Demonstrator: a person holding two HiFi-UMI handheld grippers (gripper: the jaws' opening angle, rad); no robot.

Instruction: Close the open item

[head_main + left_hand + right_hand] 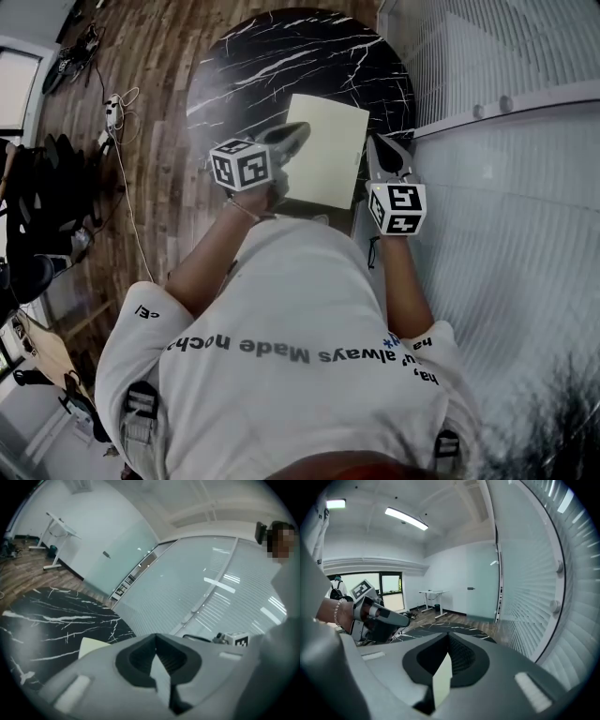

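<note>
A pale cream flat item (323, 150), thin like a folder or a board, hangs over the round black marble table (244, 56). My left gripper (298, 131) is shut on its left edge. My right gripper (375, 142) is shut on its right edge. In the left gripper view the jaws (155, 637) pinch a thin pale edge (161, 679), and more of the cream item (93, 646) shows beyond them over the table (47, 616). In the right gripper view the same kind of pale edge (442, 681) sits between the closed jaws (449, 635). The left gripper (382, 616) shows there at the left.
A wall of white slatted blinds (506, 187) runs close along the right side. Wooden floor (150, 112) with cables and a power strip (112, 108) lies left of the table. A white desk (58, 524) stands far across the room.
</note>
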